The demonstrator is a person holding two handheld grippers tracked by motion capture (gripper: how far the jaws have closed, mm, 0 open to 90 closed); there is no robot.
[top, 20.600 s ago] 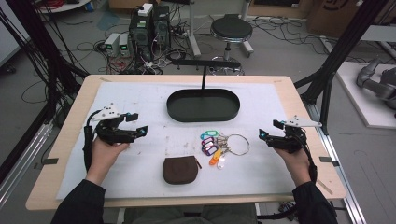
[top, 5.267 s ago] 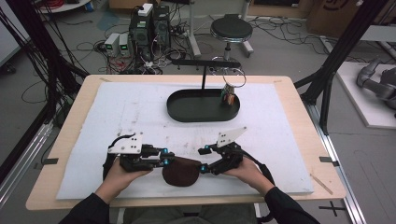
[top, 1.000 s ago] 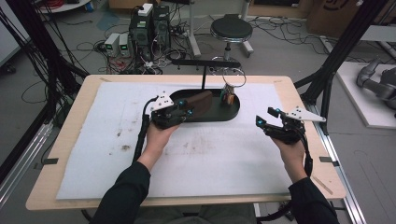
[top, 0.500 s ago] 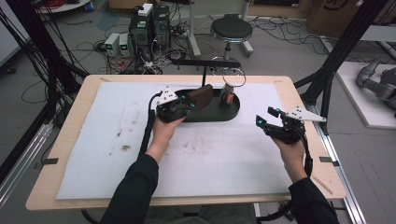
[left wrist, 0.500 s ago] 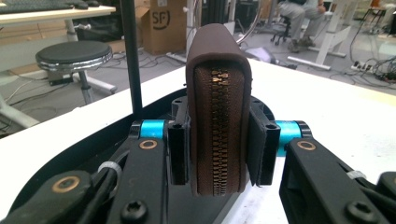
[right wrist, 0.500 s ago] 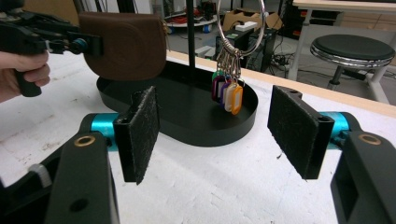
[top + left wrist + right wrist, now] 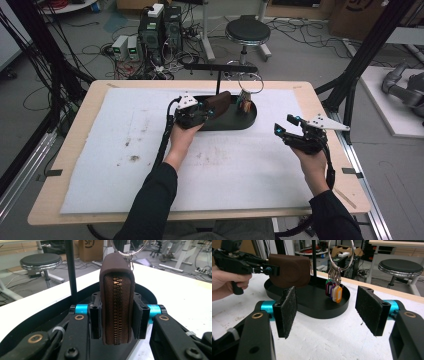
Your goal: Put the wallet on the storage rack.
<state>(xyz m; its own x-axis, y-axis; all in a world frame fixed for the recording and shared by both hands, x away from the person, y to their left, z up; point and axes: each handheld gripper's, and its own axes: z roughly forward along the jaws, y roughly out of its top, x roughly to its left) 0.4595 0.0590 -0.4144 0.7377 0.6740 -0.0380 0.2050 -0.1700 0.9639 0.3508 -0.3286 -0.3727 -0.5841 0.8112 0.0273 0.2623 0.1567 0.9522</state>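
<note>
A: Left gripper view: our left gripper [image 7: 116, 322] has its jaws pinching the brown zippered leather pouch [image 7: 116, 300].

B: We hold it over the black oval tray [image 7: 225, 120], far centre of the counter; our right gripper [image 7: 327, 312] has its jaws spread, empty.

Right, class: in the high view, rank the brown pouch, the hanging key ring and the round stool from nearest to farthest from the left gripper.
1. Brown pouch, clamped in the left gripper, over the tray.
2. Key ring, hanging just right of it.
3. Round stool, on the floor beyond the table.
</note>
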